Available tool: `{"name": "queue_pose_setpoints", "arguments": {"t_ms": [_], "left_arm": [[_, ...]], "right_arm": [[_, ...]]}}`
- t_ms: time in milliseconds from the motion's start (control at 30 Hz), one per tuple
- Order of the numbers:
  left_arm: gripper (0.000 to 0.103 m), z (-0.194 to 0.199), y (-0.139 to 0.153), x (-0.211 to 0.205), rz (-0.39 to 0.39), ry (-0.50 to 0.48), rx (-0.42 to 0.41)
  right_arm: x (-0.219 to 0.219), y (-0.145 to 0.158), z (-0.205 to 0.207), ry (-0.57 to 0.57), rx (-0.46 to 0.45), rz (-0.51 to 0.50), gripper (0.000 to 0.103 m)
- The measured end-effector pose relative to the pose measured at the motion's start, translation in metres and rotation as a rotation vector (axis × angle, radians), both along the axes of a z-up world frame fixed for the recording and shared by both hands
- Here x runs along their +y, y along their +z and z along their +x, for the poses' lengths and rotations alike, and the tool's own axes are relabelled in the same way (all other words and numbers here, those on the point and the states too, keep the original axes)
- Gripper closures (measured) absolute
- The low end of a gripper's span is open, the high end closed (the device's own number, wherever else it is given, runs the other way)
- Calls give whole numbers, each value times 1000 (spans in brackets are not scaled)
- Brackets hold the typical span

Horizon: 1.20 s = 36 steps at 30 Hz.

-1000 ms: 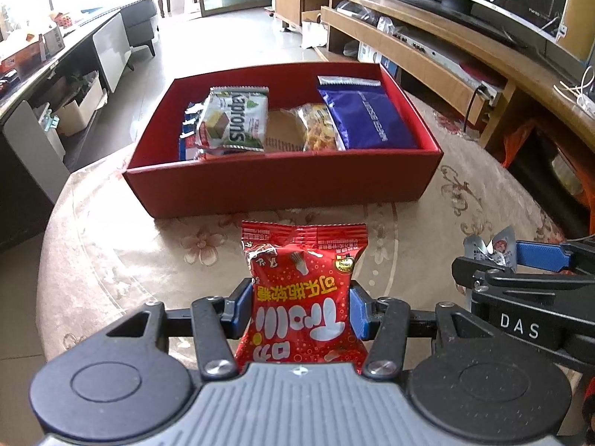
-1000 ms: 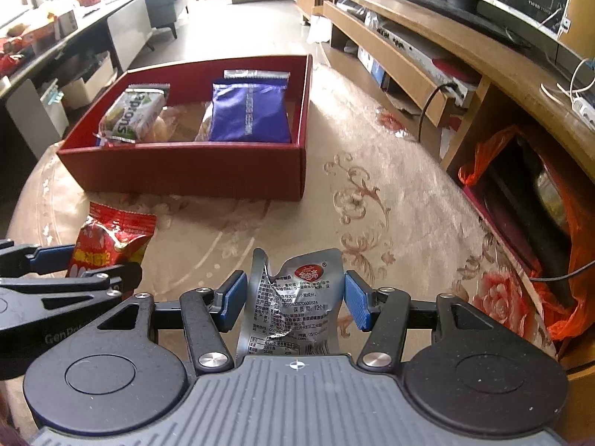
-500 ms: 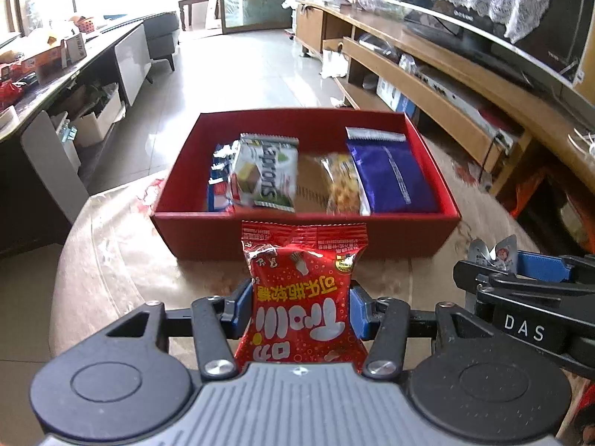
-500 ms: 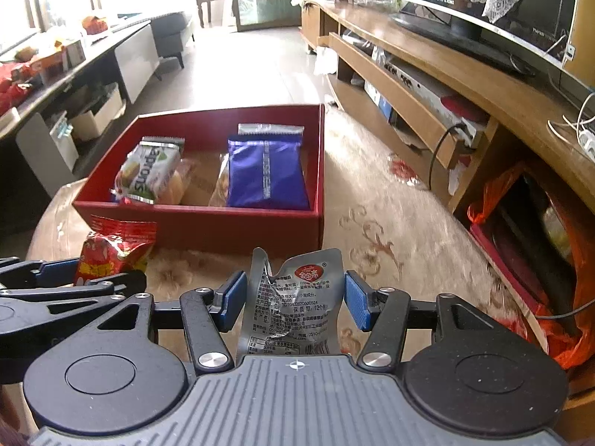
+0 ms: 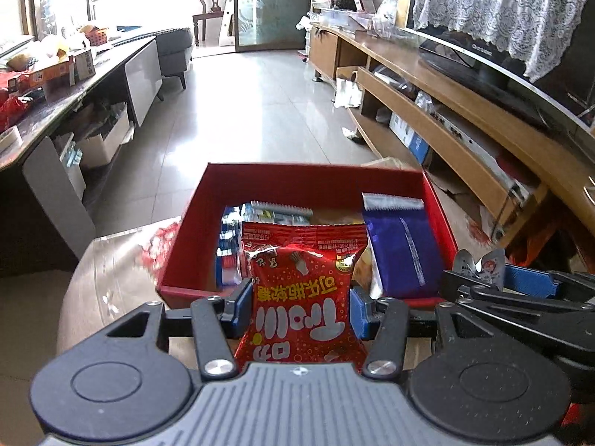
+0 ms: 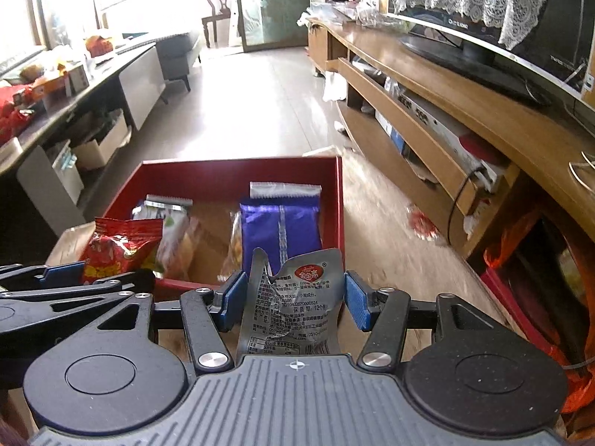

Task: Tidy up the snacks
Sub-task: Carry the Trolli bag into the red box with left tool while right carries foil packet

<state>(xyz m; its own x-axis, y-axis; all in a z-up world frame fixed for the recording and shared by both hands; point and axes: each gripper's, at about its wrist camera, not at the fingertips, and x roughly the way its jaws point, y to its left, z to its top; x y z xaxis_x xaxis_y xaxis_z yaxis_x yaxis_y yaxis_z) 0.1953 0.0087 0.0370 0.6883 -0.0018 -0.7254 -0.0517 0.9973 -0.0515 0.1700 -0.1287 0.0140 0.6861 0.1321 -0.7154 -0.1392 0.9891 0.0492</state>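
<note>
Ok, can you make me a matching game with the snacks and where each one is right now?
Things:
1. red snack packet
2. silver snack packet
3. blue snack packet
4. green and white packet

Places:
A. lying in the red box, right side
B. held in the left tongs
C. lying in the red box, left side
D. held in the right tongs

Pairs: 1-B, 2-D, 3-A, 4-C

I see daylight blown out at the far-left window, glare on the floor, fisheye-bent edges, and motion blur on the right tabletop.
</note>
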Motion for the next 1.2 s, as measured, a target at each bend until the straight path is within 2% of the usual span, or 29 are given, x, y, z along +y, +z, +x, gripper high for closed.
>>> {"name": "queue_pose_setpoints", "arguments": {"t_ms": [333, 600, 733, 1200], "left_arm": [[53, 48, -2, 11, -4, 39, 7], [53, 76, -21, 15, 11, 54, 51], [53, 85, -24, 11, 53, 49, 43], [51, 98, -30, 0, 107, 17, 36]], "right_arm": [[11, -1, 49, -2, 1, 23, 39], [21, -18, 78, 3, 36, 19, 39], [23, -28, 87, -1, 53, 22, 39], [20, -39, 101, -28, 53, 11, 37]]}}
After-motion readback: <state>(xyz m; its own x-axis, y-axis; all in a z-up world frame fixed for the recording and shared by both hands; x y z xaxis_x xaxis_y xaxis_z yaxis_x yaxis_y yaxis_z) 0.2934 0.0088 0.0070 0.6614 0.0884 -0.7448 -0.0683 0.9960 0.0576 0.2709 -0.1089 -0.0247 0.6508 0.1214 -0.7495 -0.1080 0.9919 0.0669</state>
